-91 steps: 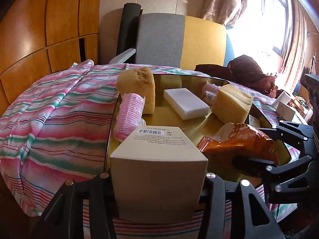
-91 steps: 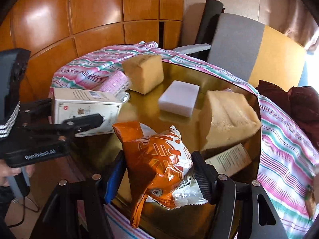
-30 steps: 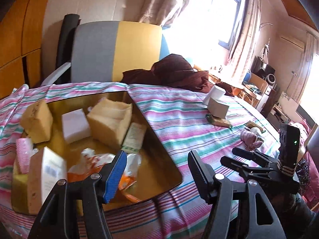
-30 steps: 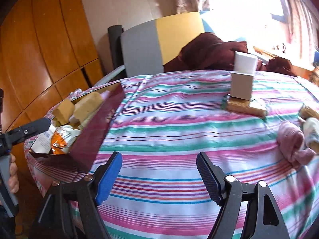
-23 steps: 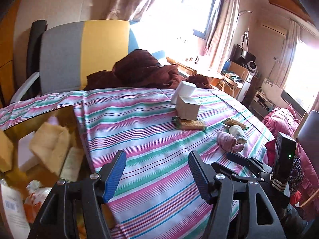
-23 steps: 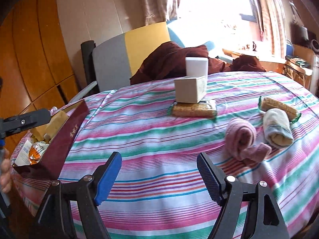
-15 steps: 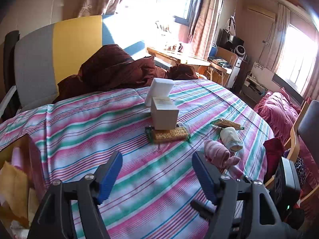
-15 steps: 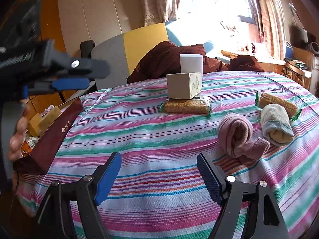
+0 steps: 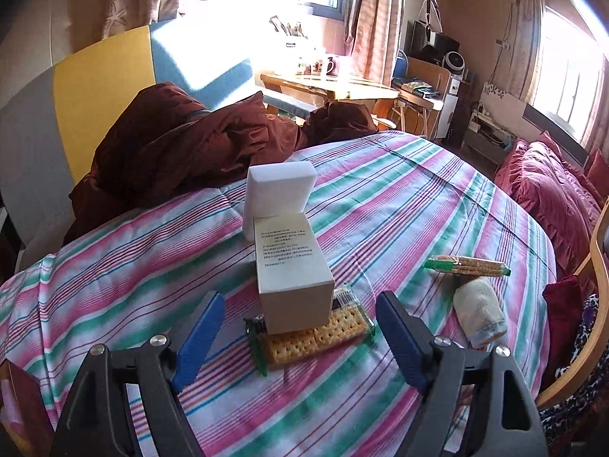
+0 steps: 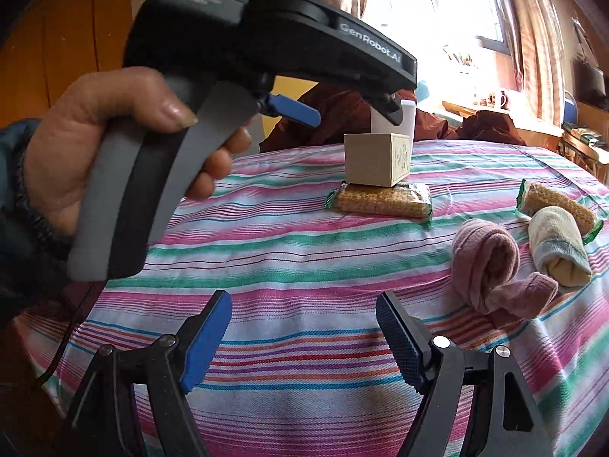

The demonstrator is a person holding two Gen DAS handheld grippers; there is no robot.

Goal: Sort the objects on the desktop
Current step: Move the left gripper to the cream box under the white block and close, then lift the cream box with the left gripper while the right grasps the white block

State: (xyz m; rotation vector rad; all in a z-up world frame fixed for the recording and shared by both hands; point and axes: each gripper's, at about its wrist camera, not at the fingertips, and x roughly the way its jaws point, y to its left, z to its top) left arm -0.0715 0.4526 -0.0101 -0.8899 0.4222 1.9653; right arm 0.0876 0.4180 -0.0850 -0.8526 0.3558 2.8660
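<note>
My left gripper (image 9: 300,304) is open, its blue pads either side of a beige box (image 9: 293,270) that stands on a cracker pack (image 9: 312,337). A white block (image 9: 279,194) leans behind the box. In the right wrist view a hand (image 10: 106,144) holds the left gripper's black housing (image 10: 266,26) above the same beige box (image 10: 377,160) and cracker pack (image 10: 380,200). My right gripper (image 10: 304,304) is open over bare striped cloth, holding nothing. A pink sock (image 10: 491,266), a cream sock roll (image 10: 555,243) and a second cracker pack (image 10: 552,198) lie to its right.
The round table wears a striped cloth (image 9: 399,198). A dark red jacket (image 9: 182,148) drapes over the chair (image 9: 102,87) at the far side. A wooden chair arm (image 9: 593,304) stands by the table's right edge. A corner of the red box (image 9: 23,400) shows at lower left.
Both grippers let go of the box and snack bag in the tray and swung right across the table. The left one closed in on the beige box and now fills the right view.
</note>
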